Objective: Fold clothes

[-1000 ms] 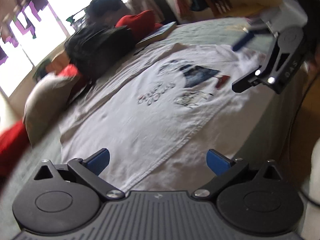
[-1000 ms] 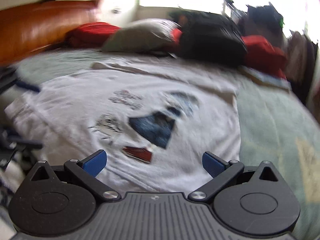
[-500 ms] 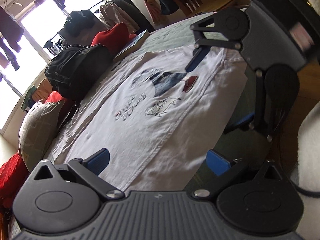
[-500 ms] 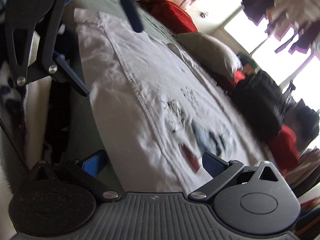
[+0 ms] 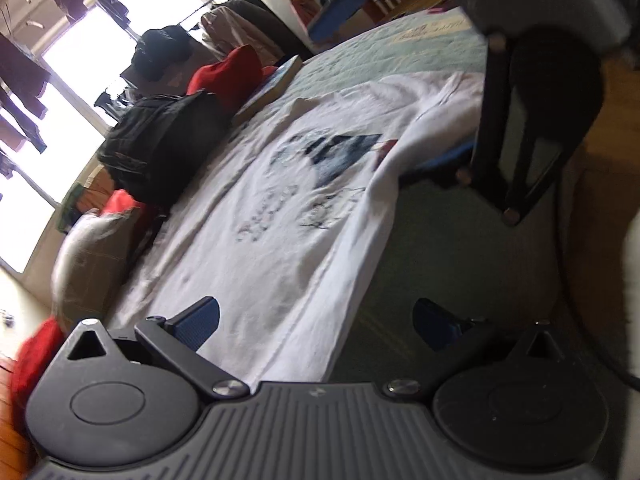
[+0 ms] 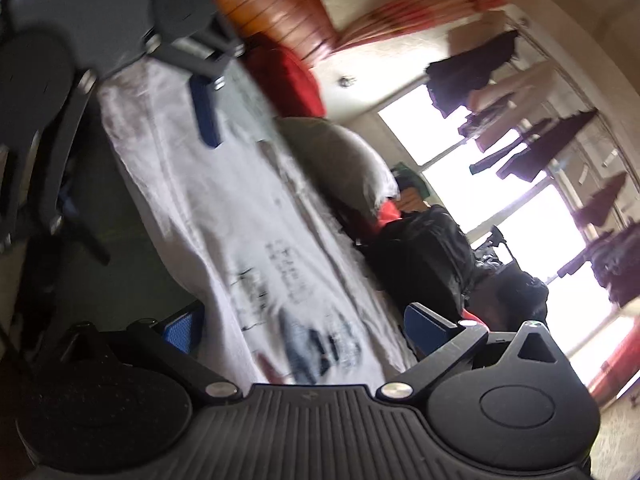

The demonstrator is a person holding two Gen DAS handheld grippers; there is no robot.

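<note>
White printed cotton T-shirt (image 5: 288, 216) lies flat on the green bedspread (image 5: 440, 248), its near hem straddled by the left gripper (image 5: 316, 318) and right gripper (image 6: 304, 326), both wide open and empty; risk: closing now could pinch bedspread with hem.

White printed T-shirt (image 5: 280, 216), spread flat on green bedspread, one edge draped over bed's side

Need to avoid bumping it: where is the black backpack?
In the left wrist view the black backpack sits on the bed's far side, beyond the white T-shirt, between red cushion and grey pillow.
</note>
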